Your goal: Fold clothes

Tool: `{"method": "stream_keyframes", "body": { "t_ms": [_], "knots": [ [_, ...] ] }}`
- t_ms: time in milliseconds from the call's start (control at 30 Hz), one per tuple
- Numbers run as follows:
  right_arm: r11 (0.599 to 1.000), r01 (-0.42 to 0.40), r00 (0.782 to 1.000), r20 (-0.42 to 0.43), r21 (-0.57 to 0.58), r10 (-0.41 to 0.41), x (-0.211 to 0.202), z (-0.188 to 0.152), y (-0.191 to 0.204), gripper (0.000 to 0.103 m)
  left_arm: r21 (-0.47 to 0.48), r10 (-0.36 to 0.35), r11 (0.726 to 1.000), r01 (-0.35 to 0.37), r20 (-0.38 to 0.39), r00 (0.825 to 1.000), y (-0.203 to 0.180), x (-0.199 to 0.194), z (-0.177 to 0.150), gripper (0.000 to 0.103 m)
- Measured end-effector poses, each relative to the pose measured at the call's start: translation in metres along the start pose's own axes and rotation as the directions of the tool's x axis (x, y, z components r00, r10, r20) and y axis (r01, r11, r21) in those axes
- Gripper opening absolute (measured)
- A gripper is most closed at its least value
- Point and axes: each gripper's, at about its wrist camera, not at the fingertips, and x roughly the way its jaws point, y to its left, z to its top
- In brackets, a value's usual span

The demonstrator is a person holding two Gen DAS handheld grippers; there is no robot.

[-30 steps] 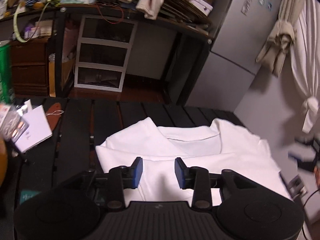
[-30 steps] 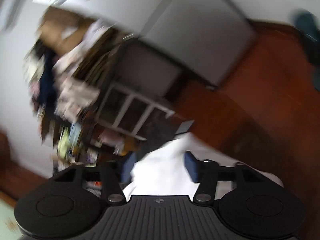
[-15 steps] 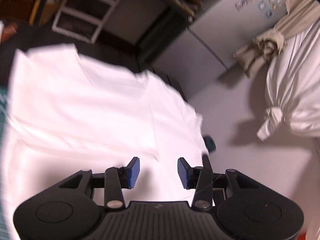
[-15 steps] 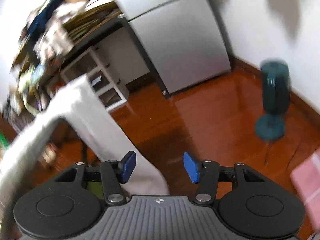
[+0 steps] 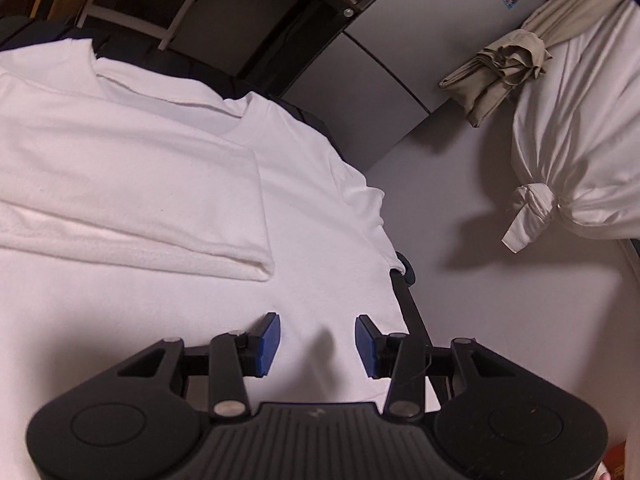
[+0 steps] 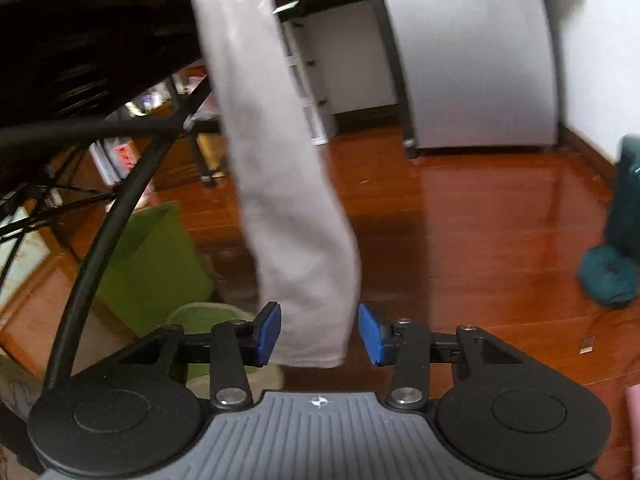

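The left gripper [image 5: 317, 340] hovers over a white T-shirt [image 5: 140, 184] spread on a dark table [image 5: 304, 118], its blue pads [image 5: 269, 338] set wide apart with only flat cloth showing between them; nothing is held. The shirt's collar lies at the far left, and one part has been folded over the body, leaving a thick doubled edge just beyond and left of the tongs. The shirt's right side reaches the table's right edge.

The right gripper [image 6: 319, 334] is low beside the table, its jaws also wide. A white strip of the shirt [image 6: 280, 168] hangs down off the table edge, and its lower end falls between the two pads; whether it touches the left pad cannot be told, and the jaws are not closed on it.

Below lies a red-brown wooden floor [image 6: 460, 216], with a green bin [image 6: 152, 260] near left and a teal object [image 6: 616, 256], blurred, at right. A grey refrigerator [image 6: 472, 60] stands at the far wall. In the left view, a knotted white curtain [image 5: 576, 132] hangs at right.
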Motion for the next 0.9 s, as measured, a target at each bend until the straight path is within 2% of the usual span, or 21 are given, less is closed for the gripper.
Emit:
{"method": "stream_keyframes", "body": {
  "t_ms": [100,267,333,433,567,633,667,800,867,900],
  "knots": [
    [0.998,-0.062,0.998,-0.009,0.018,0.062,0.023,-0.006,0.011,0.043,0.016,0.01,1.0,-0.01,0.007,1.0,-0.002,-0.001,-0.002,0.04],
    [0.992,-0.07,0.994,-0.071,0.109,0.078,0.07,-0.014,0.016,0.043,0.009,0.003,1.0,-0.003,-0.001,1.0,0.0,0.003,0.0,0.04],
    [0.986,-0.06,0.995,-0.074,0.153,0.072,0.08,-0.015,0.016,0.043,0.007,-0.001,1.0,0.001,-0.005,1.0,0.001,0.003,0.001,0.04],
    [0.959,-0.042,0.997,-0.046,0.282,0.058,0.101,-0.018,0.009,0.043,0.003,-0.004,1.0,0.004,-0.019,1.0,0.002,0.004,0.004,0.04],
    [0.937,0.011,0.996,-0.09,0.349,0.022,0.116,-0.017,-0.001,0.042,-0.005,-0.017,1.0,0.017,-0.03,0.999,0.005,0.005,0.006,0.04],
    [0.938,0.036,0.996,-0.09,0.346,-0.005,0.119,-0.015,-0.005,0.021,-0.013,-0.022,1.0,0.021,-0.031,0.999,0.006,0.005,0.006,0.04],
    [0.938,0.048,0.996,-0.089,0.344,-0.019,0.12,-0.014,-0.007,0.004,-0.018,-0.023,1.0,0.023,-0.032,0.999,0.007,0.005,0.006,0.04],
    [0.945,0.131,0.991,-0.061,0.3,-0.118,0.106,-0.007,-0.014,0.003,-0.004,-0.028,1.0,0.028,-0.045,0.999,0.007,0.007,0.008,0.041],
    [0.949,0.208,0.978,-0.075,0.237,-0.195,0.091,-0.003,-0.019,0.002,0.003,-0.03,1.0,0.03,-0.051,0.998,0.007,0.007,0.01,0.041],
    [0.946,0.265,0.964,-0.085,0.188,-0.253,0.074,0.004,-0.024,0.002,0.006,-0.031,0.999,0.032,-0.054,0.998,0.006,0.008,0.01,0.04]
  ]
}}
